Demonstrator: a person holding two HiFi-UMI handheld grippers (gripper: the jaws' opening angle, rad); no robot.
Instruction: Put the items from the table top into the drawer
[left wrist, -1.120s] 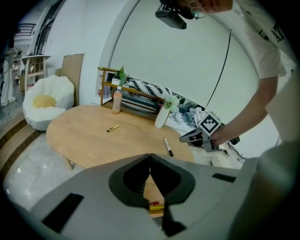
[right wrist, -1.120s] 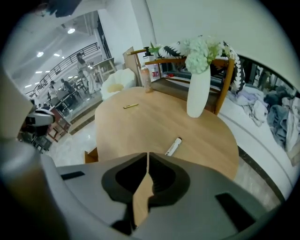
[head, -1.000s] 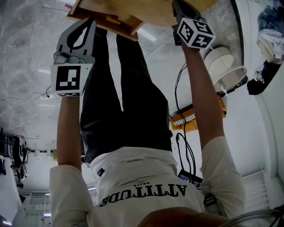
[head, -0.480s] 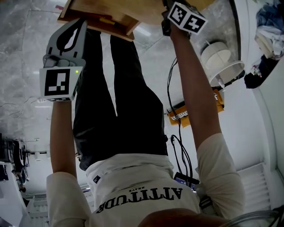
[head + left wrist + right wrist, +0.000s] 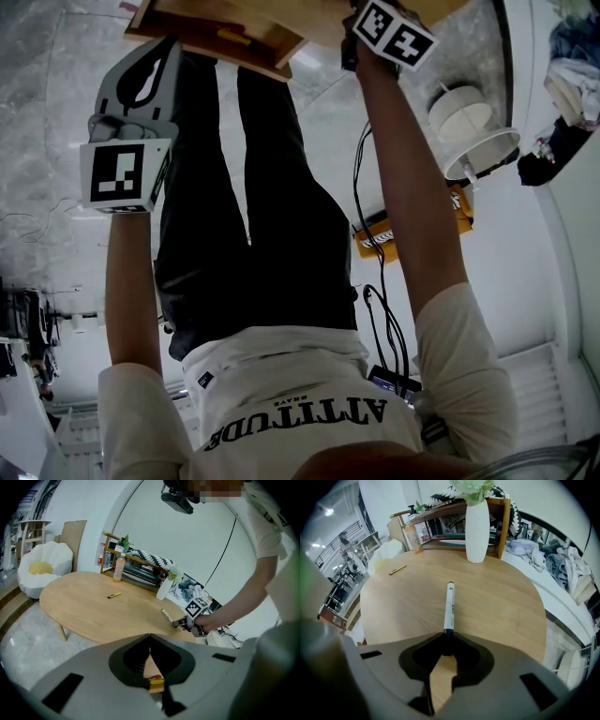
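Head view: our left hand-held gripper (image 5: 172,45) hangs with its jaws pressed together on nothing, tips just short of the wooden drawer (image 5: 202,42). Marble floor (image 5: 56,141) lies open to its outer side.

Left gripper view: ahead of those shut jaws the oval wooden surface (image 5: 84,606) spreads wide and mostly bare, its rounded edge nearest us. Ahead and to the right, the right hand-held gripper (image 5: 179,622) meets the pen (image 5: 166,614).

Right gripper view: these jaws are closed on the pen's dark end. The pen lies flat, its long axis running straight away, far end toward a white vase (image 5: 477,527). Bare wood flanks it, and the edge curves away rightward. A small yellow item (image 5: 397,570) lies well apart, ahead-left. A rack (image 5: 502,531) lines the far edge.
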